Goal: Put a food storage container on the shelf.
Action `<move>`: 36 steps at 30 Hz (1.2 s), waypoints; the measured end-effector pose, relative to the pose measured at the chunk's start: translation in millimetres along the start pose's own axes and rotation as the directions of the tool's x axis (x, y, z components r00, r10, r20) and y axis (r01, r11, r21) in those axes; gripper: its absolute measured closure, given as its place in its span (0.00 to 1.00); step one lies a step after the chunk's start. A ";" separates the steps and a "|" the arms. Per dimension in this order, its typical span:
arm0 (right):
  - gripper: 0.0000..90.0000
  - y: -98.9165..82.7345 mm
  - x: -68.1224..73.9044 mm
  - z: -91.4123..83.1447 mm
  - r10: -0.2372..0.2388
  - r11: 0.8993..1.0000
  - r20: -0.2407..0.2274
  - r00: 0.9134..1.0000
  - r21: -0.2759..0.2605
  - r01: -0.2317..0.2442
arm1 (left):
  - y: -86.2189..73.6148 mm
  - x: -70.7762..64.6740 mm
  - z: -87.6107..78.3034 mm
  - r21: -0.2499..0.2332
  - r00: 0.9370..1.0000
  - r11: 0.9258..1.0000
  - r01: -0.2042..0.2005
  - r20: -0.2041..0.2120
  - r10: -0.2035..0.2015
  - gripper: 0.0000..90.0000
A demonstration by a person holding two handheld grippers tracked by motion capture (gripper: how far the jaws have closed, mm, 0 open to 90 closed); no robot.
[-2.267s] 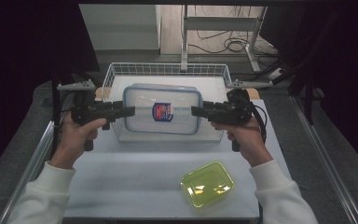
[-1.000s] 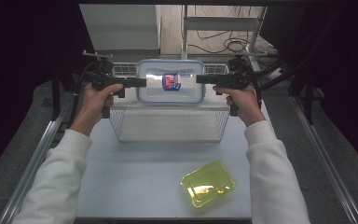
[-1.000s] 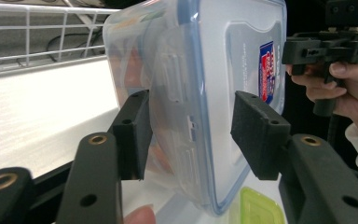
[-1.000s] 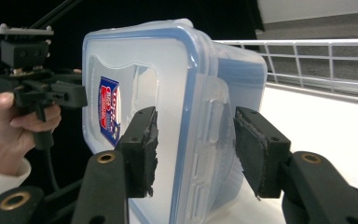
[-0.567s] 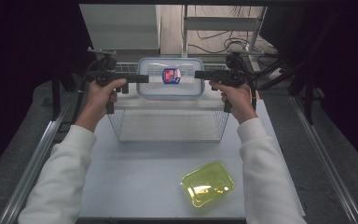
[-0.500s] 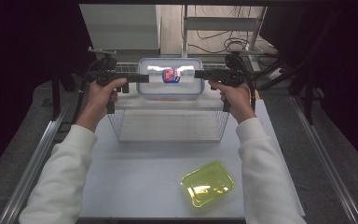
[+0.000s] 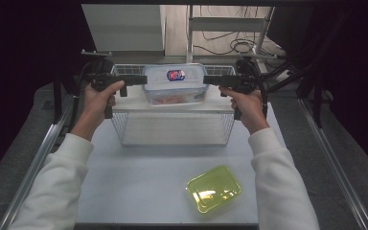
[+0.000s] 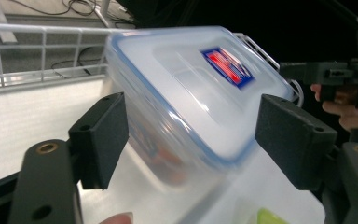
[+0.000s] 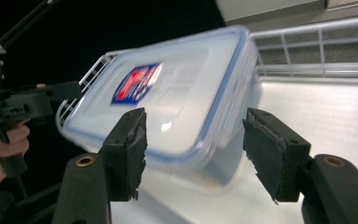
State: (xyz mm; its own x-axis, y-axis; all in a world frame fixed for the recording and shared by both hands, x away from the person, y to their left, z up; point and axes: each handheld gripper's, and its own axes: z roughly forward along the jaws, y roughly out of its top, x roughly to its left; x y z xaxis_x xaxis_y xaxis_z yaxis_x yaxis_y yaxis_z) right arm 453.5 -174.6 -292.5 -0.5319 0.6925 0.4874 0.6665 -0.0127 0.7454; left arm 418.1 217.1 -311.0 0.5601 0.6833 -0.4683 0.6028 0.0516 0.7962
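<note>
Box (image 7: 175,85) with blue-rimmed lid and red-blue label sits tilted at the far end of the wire basket (image 7: 172,129), blurred in both gripper views. Left gripper (image 7: 141,79) is at the box's left end, right gripper (image 7: 211,81) at its right end. Jaws of both have just been opening and stand spread: box end lies between each pair, pads clear of it. Yellow lid (image 7: 214,189) lies on the table (image 7: 139,184), nearer the person than the basket.

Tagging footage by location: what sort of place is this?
Probably a lab or recording workspace, not a kitchen: a white table with metal side rails, dark curtains around it, and loose cables on the floor behind.
</note>
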 end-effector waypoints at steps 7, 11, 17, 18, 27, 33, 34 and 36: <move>0.40 -24.0 0.0 -20.7 -0.057 0.998 -0.062 0.996 -0.001 0.057 | -29.2 -12.5 -19.9 0.056 0.998 0.997 -0.058 0.005 0.058 0.40; 0.39 -39.5 -1.6 -27.4 -0.081 0.997 -0.073 0.994 0.010 0.082 | -44.7 -17.2 -13.6 0.116 0.995 0.989 -0.095 0.004 0.095 0.58; 0.39 -61.3 -4.4 -26.1 -0.103 0.994 -0.093 0.990 0.017 0.105 | -52.0 -15.7 8.2 0.140 0.996 0.986 -0.086 0.024 0.083 0.91; 0.39 -63.6 -5.0 -26.0 -0.107 0.994 -0.097 0.990 0.017 0.109 | -51.8 -14.8 10.9 0.141 0.996 0.987 -0.083 0.026 0.080 0.93; 0.38 -89.6 -12.8 -30.0 -0.112 0.992 -0.133 0.985 0.035 0.117 | -48.2 -8.8 23.1 0.142 0.997 0.988 -0.065 0.057 0.058 1.00; 0.38 -101.2 -17.5 -35.5 -0.104 0.993 -0.145 0.984 0.042 0.111 | -44.0 -8.5 28.4 0.136 0.998 0.989 -0.052 0.054 0.045 1.00; 0.38 -102.8 -18.0 -36.5 -0.105 0.993 -0.145 0.984 0.041 0.112 | -42.4 -7.4 29.1 0.133 0.998 0.990 -0.045 0.048 0.039 1.00; 0.37 -105.3 -19.3 -38.7 -0.107 0.993 -0.144 0.984 0.041 0.114 | -40.5 -5.3 29.5 0.138 0.999 0.990 -0.043 0.040 0.038 1.00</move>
State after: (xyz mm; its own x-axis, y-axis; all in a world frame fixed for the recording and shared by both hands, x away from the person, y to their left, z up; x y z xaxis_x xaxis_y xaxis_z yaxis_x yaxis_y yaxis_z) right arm 373.4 -214.5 -362.8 -0.6697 0.5789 0.4653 0.6223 0.0954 0.7769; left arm 407.5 189.9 -352.0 0.6044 0.6554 -0.4529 0.6508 -0.0783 0.7552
